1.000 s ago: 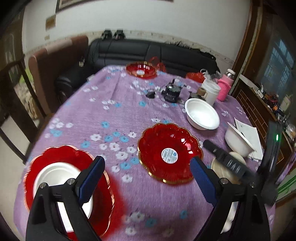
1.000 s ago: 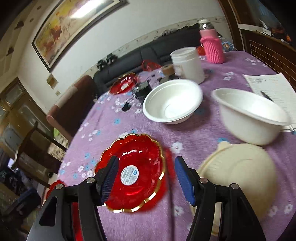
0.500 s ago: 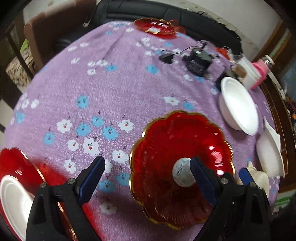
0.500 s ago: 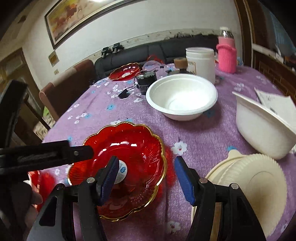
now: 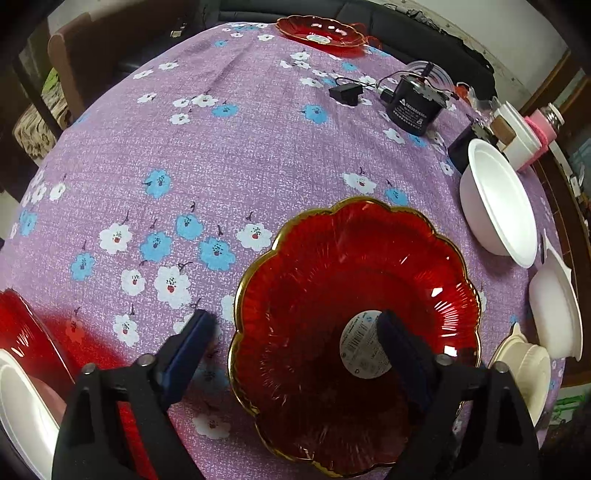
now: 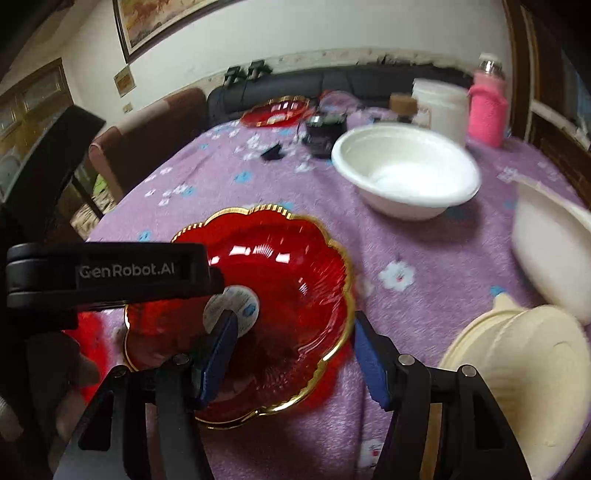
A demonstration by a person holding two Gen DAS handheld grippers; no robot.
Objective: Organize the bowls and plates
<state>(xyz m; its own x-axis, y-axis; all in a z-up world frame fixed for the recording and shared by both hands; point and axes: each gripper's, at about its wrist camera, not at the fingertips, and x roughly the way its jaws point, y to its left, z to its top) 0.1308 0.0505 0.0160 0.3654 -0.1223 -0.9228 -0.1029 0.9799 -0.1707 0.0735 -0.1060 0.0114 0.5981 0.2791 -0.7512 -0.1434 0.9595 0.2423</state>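
A red scalloped plate [image 5: 332, 295] with a gold rim and a round sticker lies on the purple floral tablecloth; it also shows in the right wrist view [image 6: 288, 280]. My left gripper [image 5: 295, 332] is open, straddling the plate's left rim, one finger over the sticker. My right gripper [image 6: 291, 343] is open, straddling the plate's right rim. A white bowl [image 6: 402, 173] sits beyond, a second white bowl [image 6: 554, 240] at far right, and a cream ribbed dish [image 6: 517, 369] beside my right gripper.
Another red plate holding a white dish [image 5: 18, 362] lies at the left edge. A third red plate [image 5: 317, 31] sits at the far side. A black device [image 5: 413, 107], white tub [image 6: 439, 107] and pink bottle [image 6: 485, 107] stand behind the bowls.
Both grippers have moved down and closer to the central red plate, now straddling its opposite rims. The left gripper now shows in the right wrist view.
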